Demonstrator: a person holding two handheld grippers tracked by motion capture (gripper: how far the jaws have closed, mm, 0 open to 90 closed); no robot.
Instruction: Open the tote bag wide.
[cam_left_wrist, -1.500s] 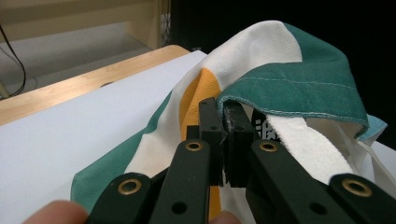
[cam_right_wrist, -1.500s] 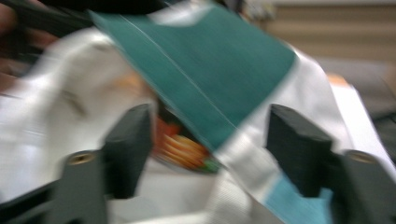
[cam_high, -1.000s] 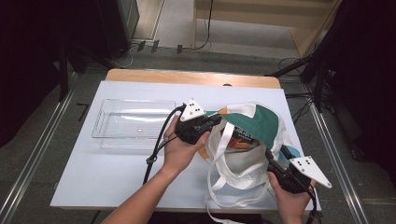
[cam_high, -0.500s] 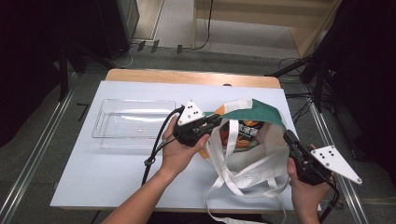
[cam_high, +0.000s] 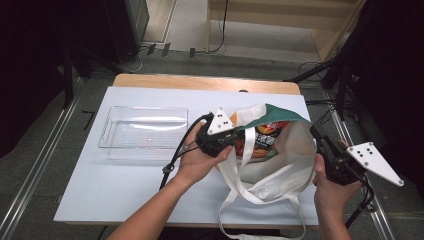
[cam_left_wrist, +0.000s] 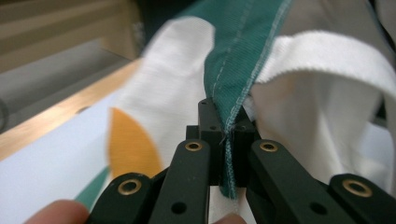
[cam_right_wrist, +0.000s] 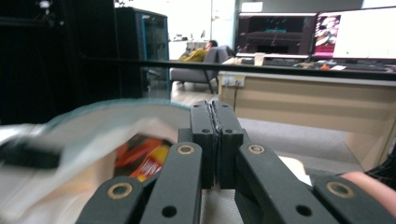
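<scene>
On the white bench (cam_high: 125, 185), right of centre, stands a white cloth tote bag (cam_high: 280, 170) with a green hem, its mouth pulled open between two hand-held tools. Inside it shows an orange snack packet (cam_high: 262, 142), lying toward the far-left part of the opening. The bag's long white straps (cam_high: 240, 200) trail down over the near edge of the bench.

At the bag's left rim sits the left tongs (cam_high: 235, 140), held in the person's left hand (cam_high: 200, 160). Its jaws are clamped on the green hem (cam_left_wrist: 238, 70); in the left gripper view the stitched edge runs straight down between the two black pads (the cloth is pinched thin there, with no gap either side). White cloth with an orange patch spreads to the left of the hem in that view.

At the bag's right side is the right tongs (cam_high: 320, 140), gripped by the right hand (cam_high: 330, 190) near the bench's right edge. Its jaws stand together, and the right gripper view shows a thin line of material between the pads, though what it is cannot be made out there. From the high view the tips meet the bag's right rim, and the cloth is drawn taut toward them.

Well to the left of the bag, a clear plastic tray (cam_high: 142, 132) rests on the bench, apart from both hands.
</scene>
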